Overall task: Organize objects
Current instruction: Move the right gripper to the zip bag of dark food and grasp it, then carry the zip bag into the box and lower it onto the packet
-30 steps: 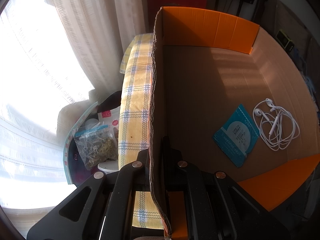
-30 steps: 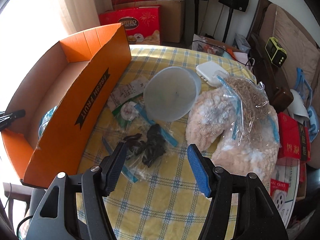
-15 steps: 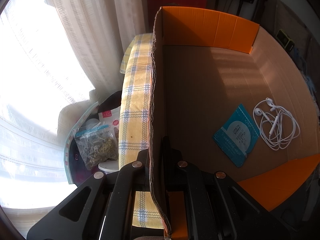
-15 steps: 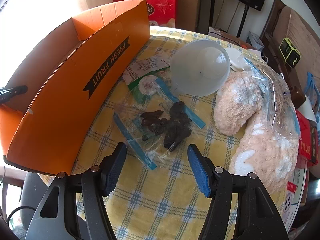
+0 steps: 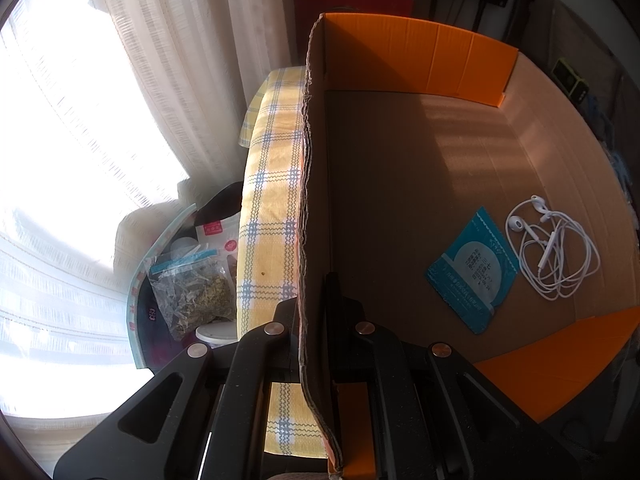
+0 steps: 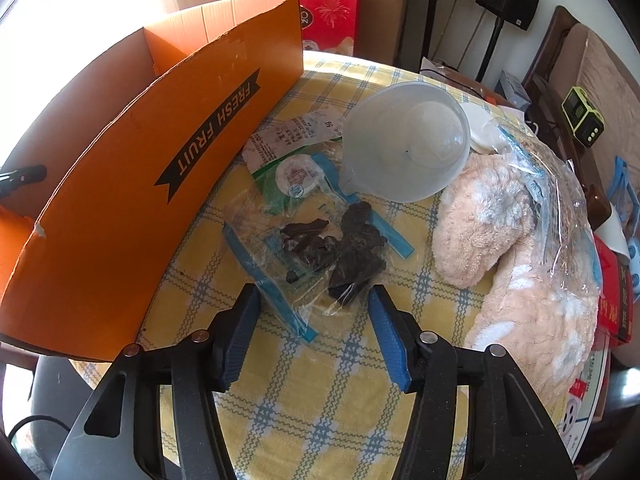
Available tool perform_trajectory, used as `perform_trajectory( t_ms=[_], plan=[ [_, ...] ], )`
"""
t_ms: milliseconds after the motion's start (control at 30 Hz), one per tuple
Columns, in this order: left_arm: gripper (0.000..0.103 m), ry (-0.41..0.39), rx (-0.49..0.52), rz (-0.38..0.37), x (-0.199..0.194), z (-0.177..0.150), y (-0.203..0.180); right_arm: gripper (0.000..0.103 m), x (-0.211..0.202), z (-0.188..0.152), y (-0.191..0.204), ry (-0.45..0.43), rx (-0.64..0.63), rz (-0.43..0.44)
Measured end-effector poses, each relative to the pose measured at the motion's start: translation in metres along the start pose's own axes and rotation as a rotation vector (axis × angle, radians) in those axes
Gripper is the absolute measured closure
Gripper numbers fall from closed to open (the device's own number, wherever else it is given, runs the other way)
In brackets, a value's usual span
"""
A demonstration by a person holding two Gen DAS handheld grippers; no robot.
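Observation:
My left gripper (image 5: 316,300) is shut on the side wall of the orange cardboard box (image 5: 400,184), pinching the torn rim. Inside the box lie white earphones (image 5: 556,248) and a teal packet (image 5: 474,268). In the right wrist view the same box (image 6: 160,184), lettered FRESH FRUIT, stands at the left. My right gripper (image 6: 314,294) hangs low over a clear zip bag of dark dried pieces (image 6: 320,248). Its jaws are closing with the bag's near end between the blue pads (image 6: 384,332), which do not press on it. The left gripper's tip (image 6: 22,174) shows at the far left.
On the yellow checked tablecloth (image 6: 320,392) sit a translucent plastic jug (image 6: 404,144), a green-white sachet (image 6: 292,164) and a bagged pink fluffy item (image 6: 500,240). Red gift boxes (image 6: 332,12) stand behind. A bag of dried herbs (image 5: 192,292) lies below the table's edge.
My right gripper has come down closer to the zip bag and its jaws have narrowed around the bag's near end. The left gripper and the box have not moved.

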State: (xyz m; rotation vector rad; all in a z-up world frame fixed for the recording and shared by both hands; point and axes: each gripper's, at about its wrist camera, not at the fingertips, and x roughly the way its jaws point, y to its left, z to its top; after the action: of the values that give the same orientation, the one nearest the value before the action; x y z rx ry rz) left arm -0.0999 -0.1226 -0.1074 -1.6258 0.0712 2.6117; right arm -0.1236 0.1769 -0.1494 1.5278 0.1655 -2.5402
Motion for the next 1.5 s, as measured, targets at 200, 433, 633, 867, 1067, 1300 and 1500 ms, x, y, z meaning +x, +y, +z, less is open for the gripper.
perform_trajectory(
  t_ms=[200, 433, 633, 867, 1067, 1300, 1500],
  plan=[
    [0.098, 0.0, -0.001, -0.001, 0.0, 0.0, 0.001, 0.087, -0.005, 0.002, -0.01, -0.001, 0.043, 0.021],
    [0.098, 0.0, 0.0, -0.001, 0.001, 0.002, 0.004, 0.089, -0.026, 0.005, -0.014, -0.039, 0.068, 0.041],
    [0.098, 0.0, -0.002, -0.003, 0.002, 0.003, 0.002, 0.09, -0.054, 0.012, -0.015, -0.092, 0.095, 0.097],
    [0.098, 0.0, -0.002, -0.003, 0.002, 0.003, 0.003, 0.092, -0.087, 0.026, -0.016, -0.151, 0.127, 0.166],
    [0.098, 0.006, -0.007, -0.013, 0.006, 0.005, -0.001, 0.092, -0.111, 0.041, -0.008, -0.203, 0.11, 0.155],
    [0.098, 0.007, -0.006, -0.012, 0.006, 0.006, 0.001, 0.093, -0.126, 0.06, 0.01, -0.229, 0.089, 0.252],
    [0.098, 0.007, -0.005, -0.011, 0.007, 0.008, 0.004, 0.092, -0.124, 0.078, 0.047, -0.227, 0.007, 0.284]
  ],
)
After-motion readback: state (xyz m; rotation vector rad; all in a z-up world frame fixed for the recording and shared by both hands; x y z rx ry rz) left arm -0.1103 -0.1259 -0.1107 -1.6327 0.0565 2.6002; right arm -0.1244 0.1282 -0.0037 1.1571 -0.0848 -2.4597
